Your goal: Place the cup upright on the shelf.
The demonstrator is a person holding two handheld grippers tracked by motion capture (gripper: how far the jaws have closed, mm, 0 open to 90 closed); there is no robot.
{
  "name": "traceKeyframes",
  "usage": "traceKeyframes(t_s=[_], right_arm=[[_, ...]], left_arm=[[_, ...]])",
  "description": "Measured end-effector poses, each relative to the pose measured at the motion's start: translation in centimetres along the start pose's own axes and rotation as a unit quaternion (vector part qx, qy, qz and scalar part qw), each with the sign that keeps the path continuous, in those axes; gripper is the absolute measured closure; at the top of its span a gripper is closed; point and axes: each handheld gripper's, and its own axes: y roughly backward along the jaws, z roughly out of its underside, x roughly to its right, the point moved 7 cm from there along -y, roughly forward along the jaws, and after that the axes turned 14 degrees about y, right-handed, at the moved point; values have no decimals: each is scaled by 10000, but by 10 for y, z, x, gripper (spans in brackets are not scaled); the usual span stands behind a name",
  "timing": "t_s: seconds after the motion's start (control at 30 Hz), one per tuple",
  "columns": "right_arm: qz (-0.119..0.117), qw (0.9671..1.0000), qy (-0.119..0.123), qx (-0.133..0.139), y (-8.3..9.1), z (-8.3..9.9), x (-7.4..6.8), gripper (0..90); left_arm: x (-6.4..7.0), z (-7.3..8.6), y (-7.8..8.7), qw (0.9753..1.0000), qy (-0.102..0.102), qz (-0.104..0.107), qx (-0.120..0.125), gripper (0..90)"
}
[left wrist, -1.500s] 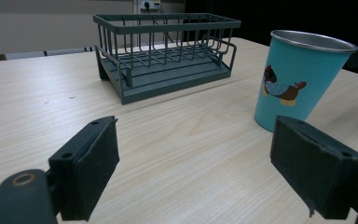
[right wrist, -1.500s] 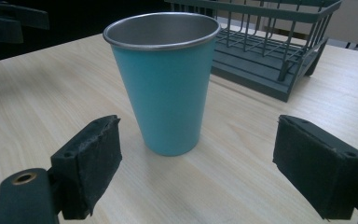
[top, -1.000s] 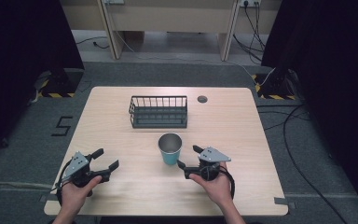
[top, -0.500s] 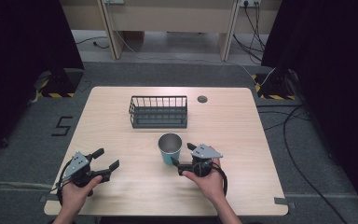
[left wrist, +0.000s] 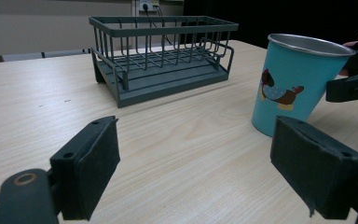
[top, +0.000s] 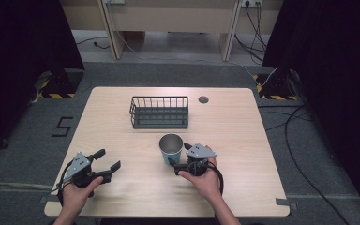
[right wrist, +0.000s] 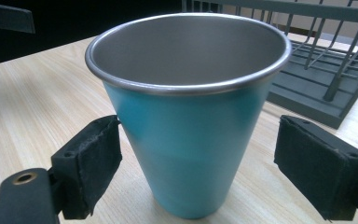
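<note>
A turquoise metal cup (top: 171,148) with a cartoon dog on it (left wrist: 292,88) stands upright on the wooden table (top: 243,136), in front of a dark wire basket (top: 160,112). My right gripper (top: 178,154) is open at the cup's right side. In the right gripper view the cup (right wrist: 186,116) stands between the two pads (right wrist: 95,163), with a gap on each side. My left gripper (top: 107,160) rests open near the table's front left, with nothing between its fingers (left wrist: 91,163). It faces the basket (left wrist: 163,56) and the cup.
A small dark round disc (top: 203,99) lies on the table behind and right of the basket. Cables run over the floor at the right (top: 300,140). The table's front edge is just below both hands.
My right gripper has slid left up to the cup, so its open jaws now stand on either side of it. The left gripper, cup and basket have not moved.
</note>
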Motion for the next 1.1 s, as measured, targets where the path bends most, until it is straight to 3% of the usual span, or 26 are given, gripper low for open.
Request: traceKeyframes(t_s=[0.9, 1.1], right_arm=[[-56, 9999, 71, -89, -34, -10, -2, 153], [-88, 9999, 110, -73, -33, -12, -2, 165]], left_arm=[[1, 1, 0, 10000, -11, 13, -29, 150], [1, 1, -1, 10000, -10, 23, -34, 150]])
